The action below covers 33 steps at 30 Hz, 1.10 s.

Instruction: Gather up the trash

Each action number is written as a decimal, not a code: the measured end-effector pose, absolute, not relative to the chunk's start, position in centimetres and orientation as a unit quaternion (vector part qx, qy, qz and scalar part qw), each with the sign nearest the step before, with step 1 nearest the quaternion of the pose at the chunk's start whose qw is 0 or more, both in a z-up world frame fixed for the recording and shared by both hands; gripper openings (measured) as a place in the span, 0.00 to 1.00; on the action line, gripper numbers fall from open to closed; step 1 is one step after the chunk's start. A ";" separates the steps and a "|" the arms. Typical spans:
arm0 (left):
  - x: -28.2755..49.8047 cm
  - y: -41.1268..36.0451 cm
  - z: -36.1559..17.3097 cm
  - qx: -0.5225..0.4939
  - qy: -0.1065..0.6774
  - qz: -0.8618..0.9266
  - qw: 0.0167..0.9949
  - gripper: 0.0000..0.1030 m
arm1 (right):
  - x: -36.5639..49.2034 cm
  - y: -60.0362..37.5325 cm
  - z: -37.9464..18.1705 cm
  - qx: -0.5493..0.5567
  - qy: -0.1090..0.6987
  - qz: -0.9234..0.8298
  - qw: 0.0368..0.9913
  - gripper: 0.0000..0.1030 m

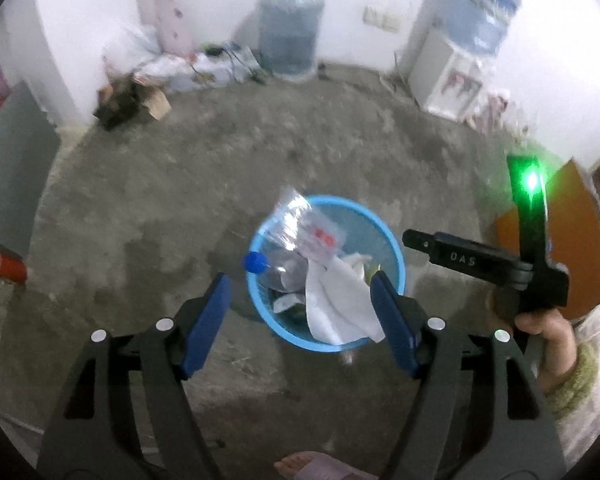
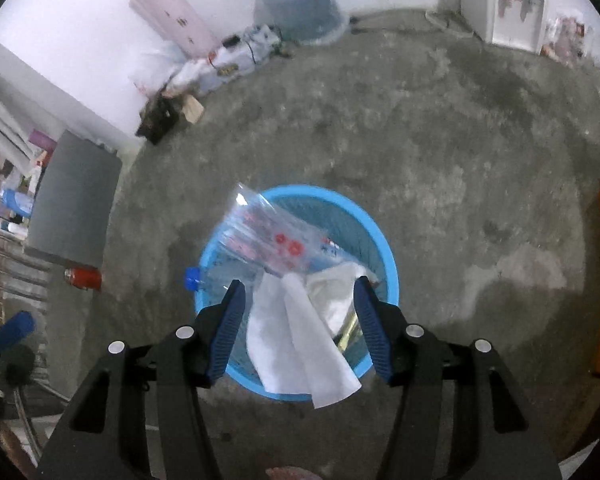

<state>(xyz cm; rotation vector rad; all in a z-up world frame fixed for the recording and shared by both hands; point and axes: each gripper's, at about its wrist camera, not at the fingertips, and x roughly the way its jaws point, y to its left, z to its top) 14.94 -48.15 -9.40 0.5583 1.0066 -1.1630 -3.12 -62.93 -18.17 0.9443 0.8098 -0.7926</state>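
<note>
Left wrist view: the left tool (image 1: 300, 300) hangs released over a blue trash basket (image 1: 396, 256) at lower centre, stuffed with white tissue (image 1: 336, 304), a clear wrapper (image 1: 300, 228) and a blue-capped bottle (image 1: 256, 262). The right tool (image 2: 298, 312) likewise gapes, holding nothing. Around lies bare concrete floor (image 1: 180, 200); a red can (image 1: 8, 266) rests at left, a water jug (image 1: 290, 28) and dispenser (image 1: 448, 76) against the far wall.

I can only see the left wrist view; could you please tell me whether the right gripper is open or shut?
Observer: Open. The right gripper has its blue fingers spread above the blue basket, with nothing clamped between them.
Operator: Thank you. Is there anything beyond the grey cabinet on the left?
Observer: Yes, a rack holding bottles stands just left of the grey cabinet.
</note>
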 end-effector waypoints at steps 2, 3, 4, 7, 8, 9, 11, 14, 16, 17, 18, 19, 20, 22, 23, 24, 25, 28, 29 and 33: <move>14.9 -45.7 -6.2 0.231 0.430 -0.524 0.698 0.66 | -2.6 -61.5 -14.9 0.407 0.354 -0.358 0.762 0.54; 14.8 -44.1 -4.4 0.220 0.417 -0.527 0.707 0.69 | -2.2 -60.5 -13.2 0.391 0.346 -0.353 0.777 0.54; 14.6 -42.3 -2.6 0.208 0.402 -0.530 0.717 0.74 | -1.9 -59.7 -11.9 0.378 0.340 -0.348 0.788 0.54; 13.8 -36.4 2.6 0.170 0.356 -0.521 0.757 0.80 | -0.7 -55.2 -6.1 0.314 0.304 -0.318 0.842 0.71; 13.4 -34.6 3.9 0.155 0.345 -0.517 0.768 0.83 | -0.4 -53.3 -4.3 0.292 0.288 -0.306 0.859 0.74; 13.1 -32.5 5.4 0.137 0.332 -0.511 0.781 0.86 | -0.2 -51.6 -2.9 0.272 0.277 -0.296 0.873 0.82; 12.1 -27.2 8.0 0.095 0.306 -0.479 0.817 0.90 | 0.5 -47.4 0.0 0.228 0.260 -0.267 0.899 0.87; 10.9 -20.0 10.0 0.048 0.300 -0.413 0.858 0.91 | 1.1 -41.4 2.7 0.183 0.255 -0.209 0.926 0.93; 10.7 -15.8 10.3 0.034 0.316 -0.335 0.887 0.91 | 1.2 -37.9 4.0 0.161 0.258 -0.178 0.936 0.93; 10.6 -13.4 10.1 0.032 0.322 -0.278 0.904 0.92 | 1.1 -36.0 4.6 0.149 0.261 -0.174 0.938 0.93; 10.3 -11.6 9.9 0.033 0.322 -0.232 0.917 0.91 | 1.0 -34.9 4.9 0.142 0.261 -0.176 0.938 0.93; 9.9 -8.9 9.4 0.037 0.317 -0.168 0.933 0.91 | 0.8 -33.2 5.3 0.131 0.259 -0.178 0.940 0.93; 9.6 -7.3 9.0 0.040 0.313 -0.130 0.940 0.91 | 0.7 -31.8 5.6 0.117 0.258 -0.171 0.943 0.93; 8.4 -3.8 8.0 0.044 0.298 -0.059 0.952 0.91 | 0.8 -28.6 5.8 0.073 0.275 -0.151 0.947 0.93; 7.6 -2.1 7.5 0.044 0.294 -0.026 0.954 0.91 | 1.0 -27.6 5.9 0.058 0.283 -0.148 0.946 0.93; 6.9 -0.8 7.0 0.042 0.292 -0.005 0.955 0.91 | 1.1 -26.4 5.8 0.038 0.294 -0.146 0.944 0.93; 6.2 0.8 6.4 0.036 0.292 0.015 0.956 0.92 | 1.2 -24.6 5.3 0.008 0.311 -0.143 0.940 0.93; 4.4 3.8 4.4 0.007 0.321 0.050 0.946 0.91 | 0.9 -21.4 4.1 -0.030 0.338 -0.129 0.932 0.93; 4.1 4.2 4.0 0.000 0.333 0.056 0.941 0.91 | 0.7 -20.6 3.5 -0.041 0.347 -0.126 0.928 0.93; 2.8 4.1 0.8 -0.021 0.384 0.060 0.921 0.91 | -0.1 -18.1 1.4 -0.057 0.390 -0.113 0.912 0.93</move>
